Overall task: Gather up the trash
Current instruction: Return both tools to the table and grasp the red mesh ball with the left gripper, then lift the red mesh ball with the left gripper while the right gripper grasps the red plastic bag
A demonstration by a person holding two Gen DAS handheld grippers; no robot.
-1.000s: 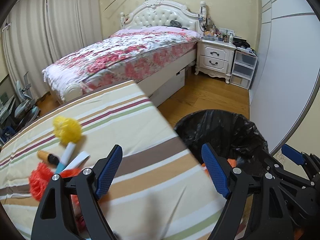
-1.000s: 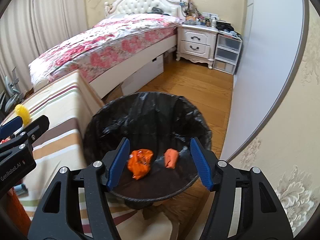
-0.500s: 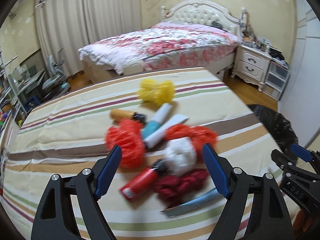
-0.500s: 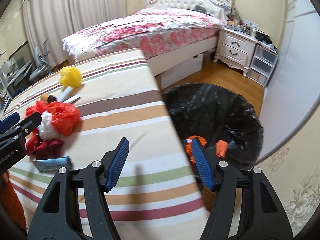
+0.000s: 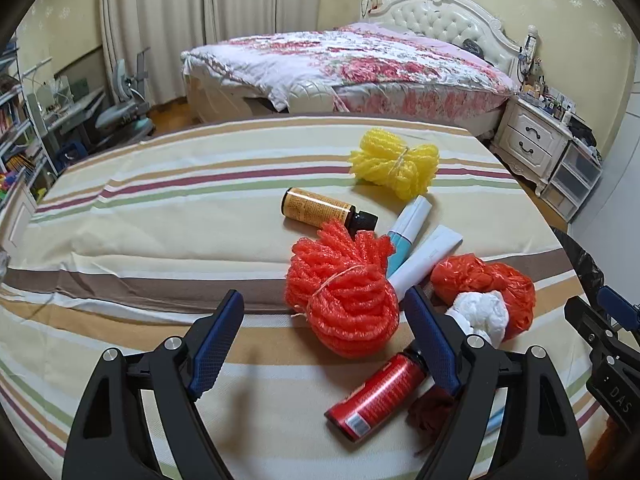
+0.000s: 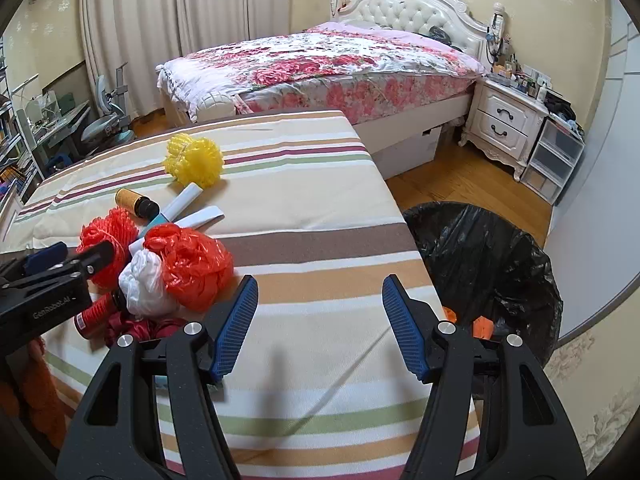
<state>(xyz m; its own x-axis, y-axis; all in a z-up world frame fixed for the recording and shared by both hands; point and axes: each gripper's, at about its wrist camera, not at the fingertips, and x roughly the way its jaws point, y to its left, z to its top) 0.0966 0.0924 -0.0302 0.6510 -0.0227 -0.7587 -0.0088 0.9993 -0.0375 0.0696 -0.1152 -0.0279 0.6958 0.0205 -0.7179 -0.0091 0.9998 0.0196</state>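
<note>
Trash pile on the striped cloth. Far: yellow foam-net bundle point(image 5: 394, 168), tied at the middle. Nearer, an amber bottle with black cap point(image 5: 326, 212) lies on its side, cap to the right. Just right of it, a white-and-teal tube point(image 5: 408, 232) and a flat white tube point(image 5: 426, 256) lie side by side. Orange-red foam-net bundle point(image 5: 344, 292) overlaps their near ends. Right: crumpled orange plastic bag point(image 5: 486, 280) touching a white wad point(image 5: 482, 316). Nearest: red can point(image 5: 376, 398) on its side beside dark red cloth point(image 5: 430, 410). Black-lined bin point(image 6: 488, 264) stands right of the cloth, orange scraps point(image 6: 482, 326) inside.
</note>
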